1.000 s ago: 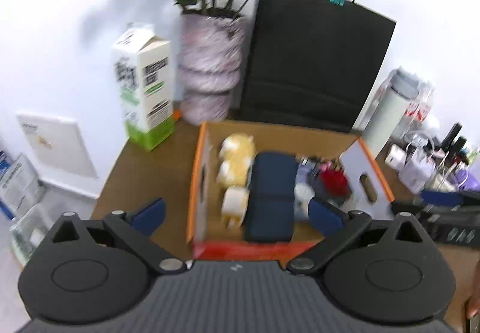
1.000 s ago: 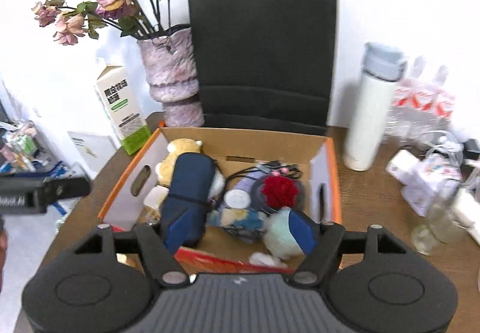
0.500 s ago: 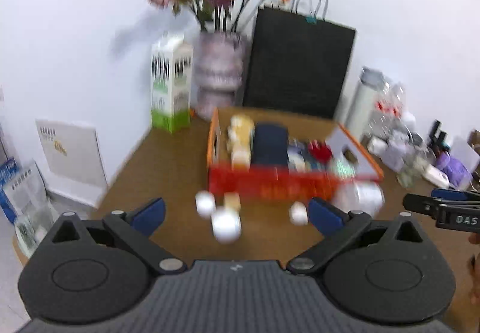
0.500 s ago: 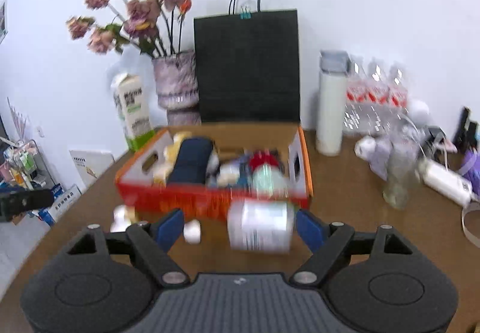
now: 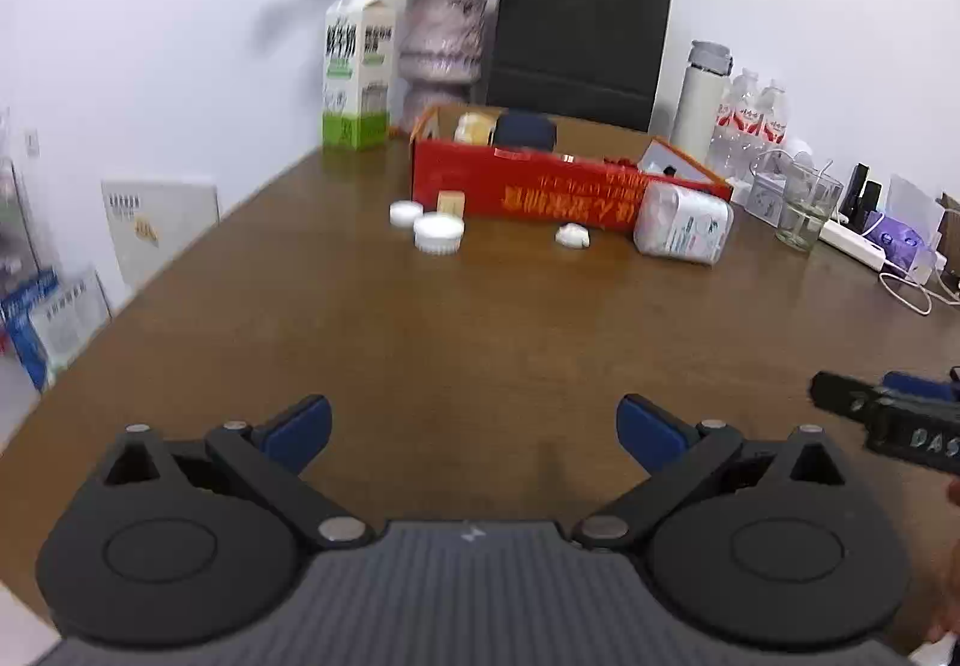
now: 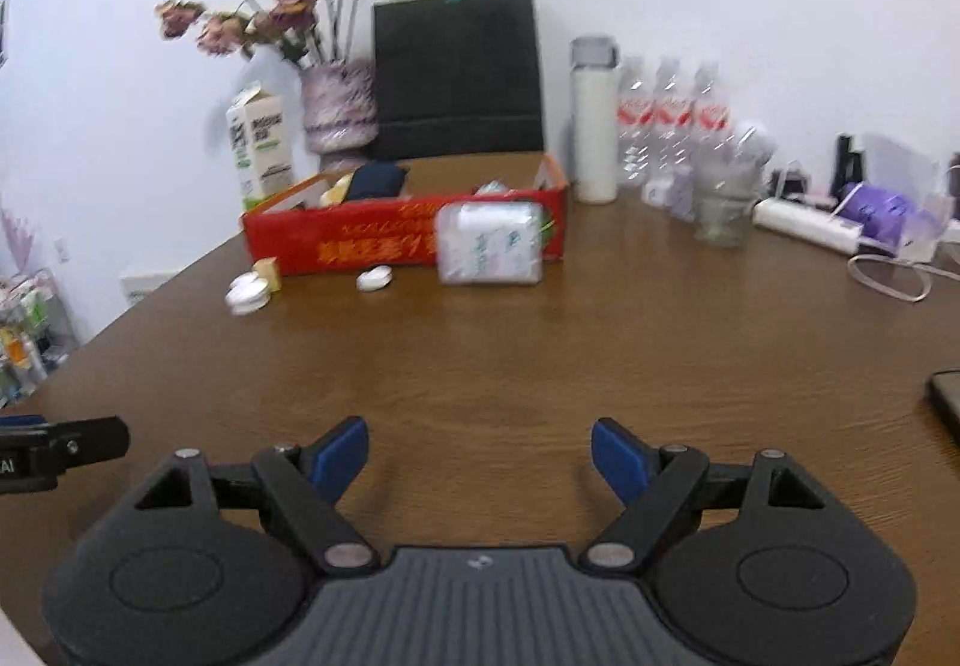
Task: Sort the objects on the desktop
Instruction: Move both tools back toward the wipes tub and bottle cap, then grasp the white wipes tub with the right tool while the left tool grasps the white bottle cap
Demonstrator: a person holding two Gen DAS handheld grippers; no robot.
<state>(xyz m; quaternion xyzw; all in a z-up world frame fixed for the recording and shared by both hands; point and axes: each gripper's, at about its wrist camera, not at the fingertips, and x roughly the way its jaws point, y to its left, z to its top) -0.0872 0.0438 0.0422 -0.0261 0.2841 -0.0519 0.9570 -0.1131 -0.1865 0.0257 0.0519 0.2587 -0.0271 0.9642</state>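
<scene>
so, quick rundown of the desk:

surroundings: brown wooden table (image 5: 420, 342), white wall behind it. along the back stand a milk carton (image 5: 358, 75), a vase of dried pink flowers (image 5: 443, 48), a black paper bag (image 5: 579, 45), a white thermos (image 5: 701, 99), some water bottles (image 5: 750, 117) and a glass (image 5: 805, 210). a white power strip (image 6: 807, 225) with cables sits at the far right.
in the way: honestly nothing much, just bare tabletop between the tongs and the stuff.
box: red cardboard box (image 5: 540, 189) near the back, open on top, a navy pouch (image 5: 525, 131) and something yellowish poking out of it.
loose bits: all lying on the table right in front of the box. a white ribbed lid (image 5: 438, 233), a smaller white cap (image 5: 405, 213) just beside it, a little tan cube (image 5: 451, 201) touching the box wall or nearly, a small white lump (image 5: 573, 236).
tissue pack: white plastic-wrapped pack (image 6: 489, 244) leaning against the box's front wall, greenish print on it.
left gripper (image 5: 474, 429): blue pads wide apart, nothing between them, low over the near table.
right gripper (image 6: 480, 453): has just been opening, pads spread wide, nothing in them either, well apart from the box.
</scene>
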